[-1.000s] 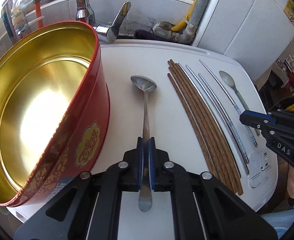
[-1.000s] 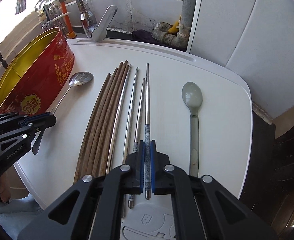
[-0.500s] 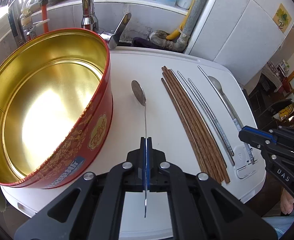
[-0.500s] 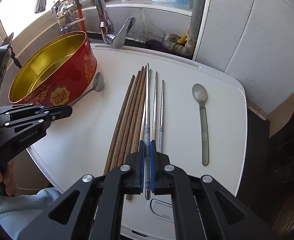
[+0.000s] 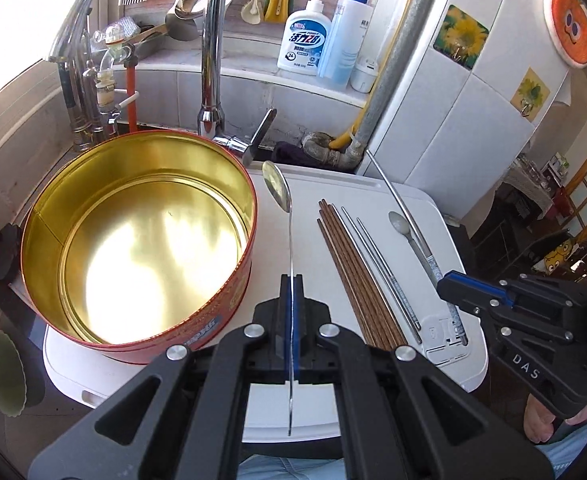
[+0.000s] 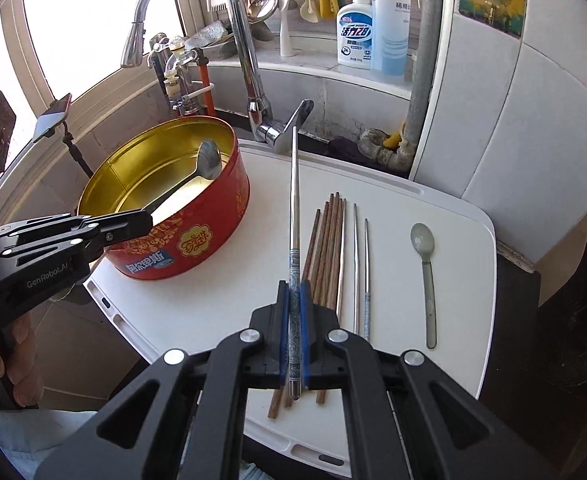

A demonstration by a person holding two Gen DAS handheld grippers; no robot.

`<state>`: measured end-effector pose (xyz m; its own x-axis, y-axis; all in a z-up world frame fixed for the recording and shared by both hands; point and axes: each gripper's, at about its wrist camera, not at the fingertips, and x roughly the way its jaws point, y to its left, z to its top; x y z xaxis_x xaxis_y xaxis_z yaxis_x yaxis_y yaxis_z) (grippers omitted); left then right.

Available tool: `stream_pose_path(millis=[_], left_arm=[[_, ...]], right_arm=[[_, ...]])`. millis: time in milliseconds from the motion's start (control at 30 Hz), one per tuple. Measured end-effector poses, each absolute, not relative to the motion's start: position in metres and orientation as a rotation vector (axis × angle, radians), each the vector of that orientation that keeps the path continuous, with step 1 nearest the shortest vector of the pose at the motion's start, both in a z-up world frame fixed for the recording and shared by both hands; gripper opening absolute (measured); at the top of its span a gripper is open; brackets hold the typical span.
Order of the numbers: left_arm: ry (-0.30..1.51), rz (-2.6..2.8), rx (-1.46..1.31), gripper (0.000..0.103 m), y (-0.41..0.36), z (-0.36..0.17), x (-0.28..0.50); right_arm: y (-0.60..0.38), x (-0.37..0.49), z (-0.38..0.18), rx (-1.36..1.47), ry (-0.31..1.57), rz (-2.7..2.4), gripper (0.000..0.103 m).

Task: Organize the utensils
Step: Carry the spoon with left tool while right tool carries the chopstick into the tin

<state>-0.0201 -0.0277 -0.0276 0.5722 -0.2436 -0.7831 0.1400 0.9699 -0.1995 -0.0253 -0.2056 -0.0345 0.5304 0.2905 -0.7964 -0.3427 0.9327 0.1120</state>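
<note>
My left gripper (image 5: pixel 291 284) is shut on a metal spoon (image 5: pixel 277 192) and holds it in the air beside the red tin (image 5: pixel 229 308); in the right wrist view the spoon (image 6: pixel 209 158) hangs over the tin (image 6: pixel 197 232) from the left gripper (image 6: pixel 145 222). My right gripper (image 6: pixel 293 292) is shut on a metal chopstick (image 6: pixel 294 184), lifted above the white board (image 6: pixel 465 272). Wooden chopsticks (image 6: pixel 327 248), two metal chopsticks (image 6: pixel 361 264) and a grey spoon (image 6: pixel 423 240) lie on the board.
A tap (image 6: pixel 249 60) and its lever (image 6: pixel 293 124) stand behind the board. Detergent bottles (image 6: pixel 355 36) sit on the ledge. A pipe (image 6: pixel 423 60) and a white tiled wall (image 6: pixel 513 140) are at the right. A green cup (image 5: pixel 5 376) is at lower left.
Both grippers have risen from the board with their utensils. The spoon moved up towards the tin and turned on edge; the metal chopstick came up off the board.
</note>
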Motion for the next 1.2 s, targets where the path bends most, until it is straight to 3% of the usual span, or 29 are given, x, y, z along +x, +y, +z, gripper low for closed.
stream_pose_path(millis=[267, 533, 833, 1200], left_arm=[[0.905, -0.130, -0.125, 0.001, 0.048, -0.009, -0.032], [0.923, -0.187, -0.173, 0.001, 0.139, -0.012, 0.011], [0.939, -0.265, -0.174, 0.001, 0.170, -0.012, 0.042], [1.011, -0.186, -0.160, 0.001, 0.172, -0.035, 0.069]], right_arm=[[-0.113, -0.016, -0.018, -0.057, 0.905, 0.502, 0.006], [-0.025, 0.009, 0.000, -0.054, 0.890, 0.393, 0.006], [0.023, 0.038, 0.009, -0.090, 0.916, 0.346, 0.006], [0.031, 0.089, -0.035, -0.036, 1.041, 0.409, 0.006]])
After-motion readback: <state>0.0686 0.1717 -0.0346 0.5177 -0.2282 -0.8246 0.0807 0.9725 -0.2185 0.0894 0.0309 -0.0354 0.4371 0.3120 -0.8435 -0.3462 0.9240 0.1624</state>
